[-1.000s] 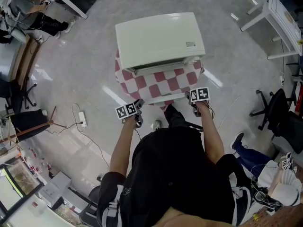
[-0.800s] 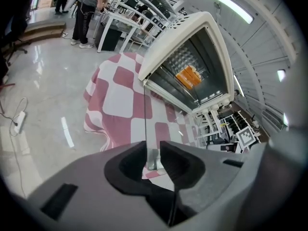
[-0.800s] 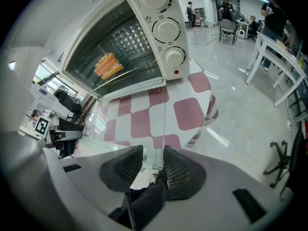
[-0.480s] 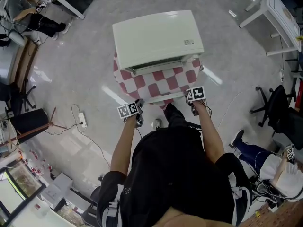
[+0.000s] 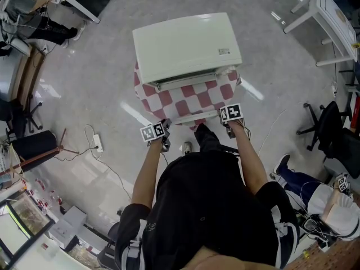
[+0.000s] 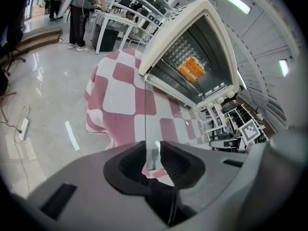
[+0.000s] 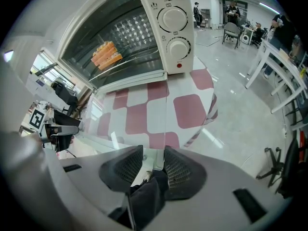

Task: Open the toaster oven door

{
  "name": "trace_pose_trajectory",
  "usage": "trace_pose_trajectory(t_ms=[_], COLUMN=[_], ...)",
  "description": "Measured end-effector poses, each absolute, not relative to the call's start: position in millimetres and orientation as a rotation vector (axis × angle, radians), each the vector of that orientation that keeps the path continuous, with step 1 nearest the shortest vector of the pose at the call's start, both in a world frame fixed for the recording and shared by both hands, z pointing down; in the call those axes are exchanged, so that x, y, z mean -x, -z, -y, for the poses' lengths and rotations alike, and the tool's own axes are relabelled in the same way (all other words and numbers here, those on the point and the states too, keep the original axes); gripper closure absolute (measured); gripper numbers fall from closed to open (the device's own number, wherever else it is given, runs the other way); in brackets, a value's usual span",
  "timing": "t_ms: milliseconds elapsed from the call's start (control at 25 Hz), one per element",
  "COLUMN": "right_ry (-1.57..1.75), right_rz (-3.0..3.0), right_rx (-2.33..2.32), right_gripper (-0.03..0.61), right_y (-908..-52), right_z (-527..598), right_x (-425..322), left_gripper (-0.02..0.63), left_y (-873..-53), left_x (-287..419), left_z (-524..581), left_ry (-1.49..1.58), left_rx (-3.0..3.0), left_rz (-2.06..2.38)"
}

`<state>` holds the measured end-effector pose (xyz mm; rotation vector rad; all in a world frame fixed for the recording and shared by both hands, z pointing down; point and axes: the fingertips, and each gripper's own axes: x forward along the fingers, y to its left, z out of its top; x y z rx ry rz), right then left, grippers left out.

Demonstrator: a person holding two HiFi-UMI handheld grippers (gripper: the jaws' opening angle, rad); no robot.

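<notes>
A cream toaster oven stands on a small table under a red-and-white checked cloth. Its glass door hangs open and lies about flat toward me, with the handle at the near edge. My left gripper is shut on the handle's left end. My right gripper is shut on its right end. Inside the oven, an orange piece of food lies on the rack. The control knobs sit at the oven's right.
White desks stand at the far right and a black office chair at the right. A power strip with its cable lies on the floor at the left. People are at the far left corner.
Only the head view has shifted slightly. Both grippers stay on the handle and the door stays down.
</notes>
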<state>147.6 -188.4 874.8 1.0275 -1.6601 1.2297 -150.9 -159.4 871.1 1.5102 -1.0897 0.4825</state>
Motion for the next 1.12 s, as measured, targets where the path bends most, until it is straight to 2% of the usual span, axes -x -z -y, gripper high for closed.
trace_pose_trajectory(t_ms=[280,480,680,920,1120], right_ry=[-1.223,-1.19,-1.142,-0.989,-0.824], right_rz=[1.666,1.661,1.657,1.771,1.97], right_rx=[-1.029,-1.012,-1.047,-1.199,-1.319], right_gripper=[0.423,0.423,0.423,0.426,0.481], right_y=[-872.9,-871.0,-859.4,-806.8,-737.9], right_z=[189.1,181.0,172.9,177.0,159.9], right_x=[-146.9,-148.4,-157.2,-159.2,-133.9], left_gripper=[0.522,0.483,0.483,0.489,0.531], left_y=[-870.3,-868.6,-855.0,-822.1,-776.0], left_x=[150.8,153.9,170.8,181.9,182.0], left_z=[159.4,151.7,141.5,133.3,113.5], left_ry=[-0.467,-0.434,-0.395,-0.344,-0.329], left_rx=[-1.509,-1.506,-1.522,-1.636,-1.767], left_rz=[1.079,1.043,1.078,1.169,1.219])
